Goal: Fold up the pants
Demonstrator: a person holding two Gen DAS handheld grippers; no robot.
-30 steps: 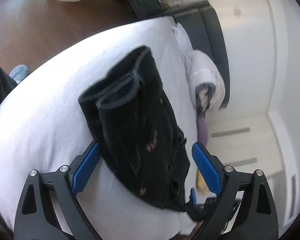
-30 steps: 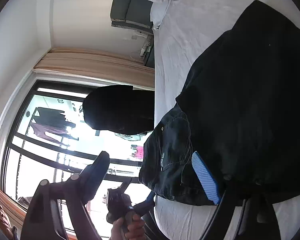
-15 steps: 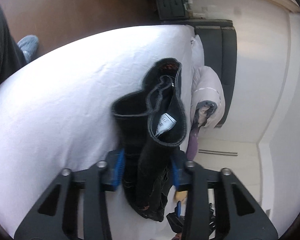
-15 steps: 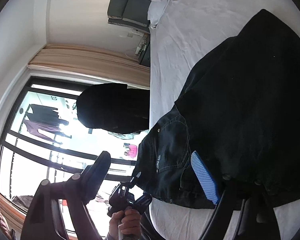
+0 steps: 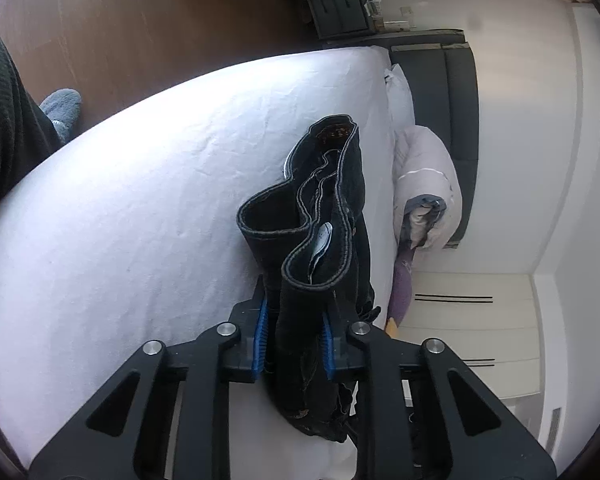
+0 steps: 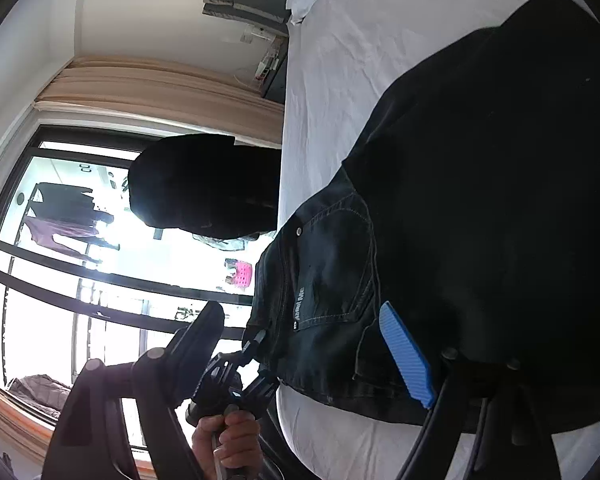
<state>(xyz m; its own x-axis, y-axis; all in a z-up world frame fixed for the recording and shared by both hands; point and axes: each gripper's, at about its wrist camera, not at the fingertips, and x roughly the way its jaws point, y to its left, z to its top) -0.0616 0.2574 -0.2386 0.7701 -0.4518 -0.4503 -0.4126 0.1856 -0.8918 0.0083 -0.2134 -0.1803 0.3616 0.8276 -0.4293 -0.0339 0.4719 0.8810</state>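
Note:
Dark denim pants [image 5: 324, 248] lie on the white bed [image 5: 140, 220]. My left gripper [image 5: 294, 340] is shut on the bunched pants, with the two hem openings standing up past the blue pads. In the right wrist view the pants [image 6: 480, 200] spread over the bed [image 6: 348, 48], back pocket showing. My right gripper [image 6: 312, 344] is open at the pants' near edge; its blue fingertip [image 6: 406, 356] rests against the fabric and the other finger hangs off the bed's side.
Pillows and a rolled duvet [image 5: 424, 184] lie at the dark headboard [image 5: 456, 92]. Wooden floor [image 5: 120, 40] and a slippered foot [image 5: 60, 108] lie beyond the bed. A large window [image 6: 80, 260] and my left hand on its gripper handle [image 6: 228, 440] show.
My left gripper closed on the pants and lifted the bunched legs upright. The right gripper stayed open and barely moved.

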